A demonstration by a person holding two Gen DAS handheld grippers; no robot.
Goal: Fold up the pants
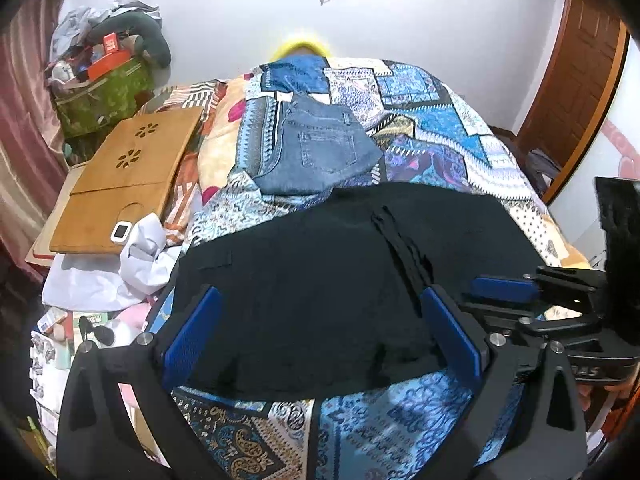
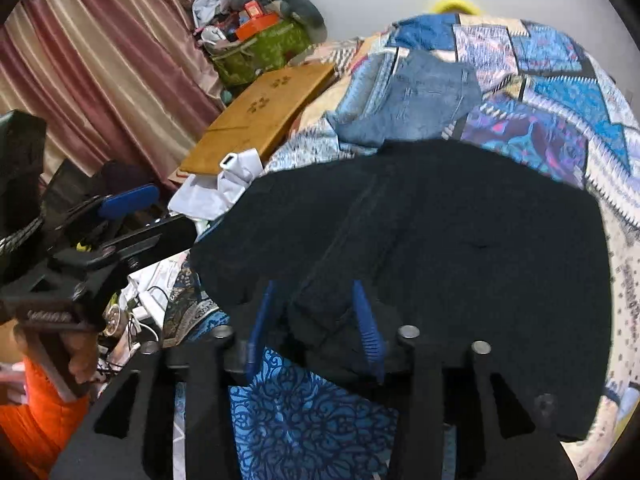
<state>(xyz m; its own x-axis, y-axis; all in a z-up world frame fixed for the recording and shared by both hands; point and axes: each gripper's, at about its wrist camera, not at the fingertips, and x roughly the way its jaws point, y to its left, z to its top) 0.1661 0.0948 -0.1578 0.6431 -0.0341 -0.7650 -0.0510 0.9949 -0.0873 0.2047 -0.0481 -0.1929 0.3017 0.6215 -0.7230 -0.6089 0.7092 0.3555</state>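
The black pants (image 1: 340, 280) are lying across the middle of both frames on the patchwork bedspread (image 1: 420, 128), apparently folded down to a broad slab with a seam ridge running through it, while a folded pair of jeans (image 1: 320, 148) is sitting just beyond, toward the upper centre. The left gripper (image 1: 320, 340) is hovering with its fingers spread wide over the near edge, holding nothing. The right gripper (image 2: 316, 324) is standing partly open around a raised ridge of black cloth, not visibly pinching it, so I judge at least one more fold is remaining.
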